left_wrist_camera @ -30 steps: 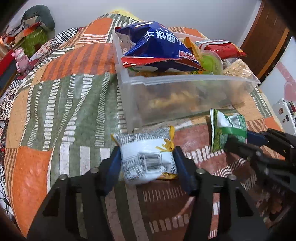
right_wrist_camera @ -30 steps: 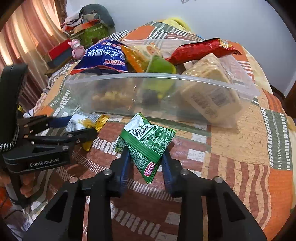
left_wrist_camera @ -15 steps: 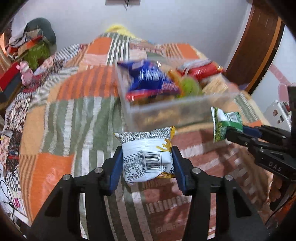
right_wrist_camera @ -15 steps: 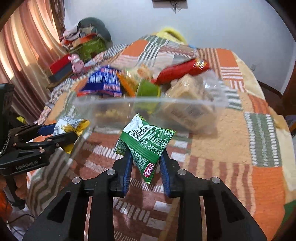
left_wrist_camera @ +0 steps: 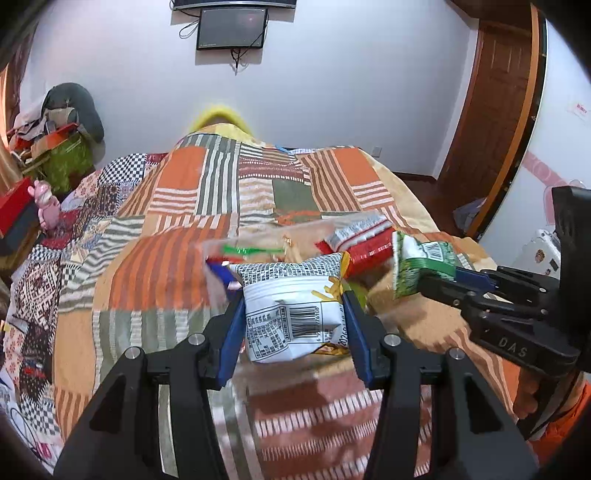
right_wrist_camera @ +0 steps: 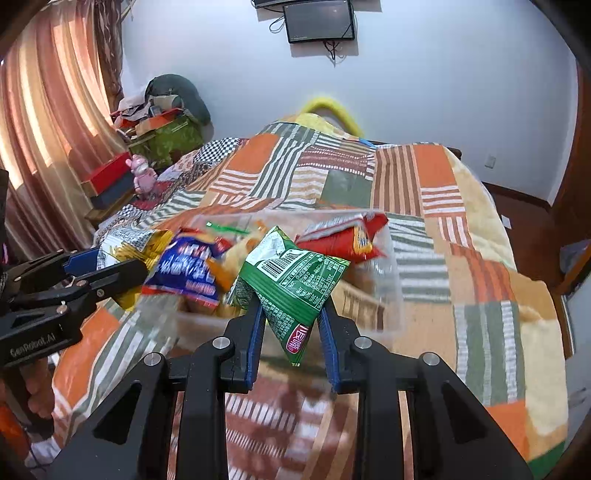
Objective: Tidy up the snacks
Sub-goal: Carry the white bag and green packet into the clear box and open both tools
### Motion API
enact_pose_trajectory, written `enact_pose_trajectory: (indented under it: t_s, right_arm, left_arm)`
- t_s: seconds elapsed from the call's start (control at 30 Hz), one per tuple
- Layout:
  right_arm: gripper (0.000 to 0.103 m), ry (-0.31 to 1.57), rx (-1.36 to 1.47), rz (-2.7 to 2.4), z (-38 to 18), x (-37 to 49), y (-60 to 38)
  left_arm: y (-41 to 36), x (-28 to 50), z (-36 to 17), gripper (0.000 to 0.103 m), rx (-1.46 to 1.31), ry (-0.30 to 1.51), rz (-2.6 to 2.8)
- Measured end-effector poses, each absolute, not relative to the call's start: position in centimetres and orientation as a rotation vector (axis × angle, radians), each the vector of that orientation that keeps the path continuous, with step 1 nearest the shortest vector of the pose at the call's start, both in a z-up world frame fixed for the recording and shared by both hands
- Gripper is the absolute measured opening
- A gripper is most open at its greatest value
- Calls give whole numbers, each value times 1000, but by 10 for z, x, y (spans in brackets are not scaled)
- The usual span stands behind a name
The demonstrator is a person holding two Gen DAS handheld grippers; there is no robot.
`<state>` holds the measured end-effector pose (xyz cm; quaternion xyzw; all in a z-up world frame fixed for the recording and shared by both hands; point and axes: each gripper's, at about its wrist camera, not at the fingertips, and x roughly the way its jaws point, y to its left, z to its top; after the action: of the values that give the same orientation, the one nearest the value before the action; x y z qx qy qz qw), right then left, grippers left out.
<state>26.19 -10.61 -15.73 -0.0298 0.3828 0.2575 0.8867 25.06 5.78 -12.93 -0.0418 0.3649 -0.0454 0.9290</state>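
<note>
A bed [left_wrist_camera: 177, 280] filled most of both views, covered by a patchwork quilt [right_wrist_camera: 476, 295] of orange, green and striped squares. Behind it stood a pale wall with a dark screen [right_wrist_camera: 319, 20] mounted high, a reddish curtain [right_wrist_camera: 40, 110] to one side and a brown wooden door [left_wrist_camera: 491, 122] to the other.

On the quilt sat a clear plastic bin [right_wrist_camera: 388, 295], blurred in both views, holding several snacks: a blue bag [right_wrist_camera: 188, 269], a red packet [right_wrist_camera: 347, 240] lying along its far side, and other pieces too smeared to name.

The left gripper [left_wrist_camera: 293, 326] had its jaws closed on a white snack bag [left_wrist_camera: 291, 310] with a barcode and yellow print, held off the quilt in front of the bin. From the right wrist view that same bag showed at the bin's left end, beside the blue bag.

The right gripper [right_wrist_camera: 291, 326] had its jaws pinched on a green snack packet [right_wrist_camera: 291, 284], its barcode facing the camera and a red label at its lower tip. The packet hung in front of the bin's near wall; whether it was over the rim could not be told.
</note>
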Motion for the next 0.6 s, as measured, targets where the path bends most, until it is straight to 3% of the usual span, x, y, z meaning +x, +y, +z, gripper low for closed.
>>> enact_pose_trajectory:
  t_s: [0.6]
  right_arm:
    - [27, 835, -110, 567, -178, 297, -88]
  left_arm:
    - [45, 325, -165, 53, -92, 821, -119]
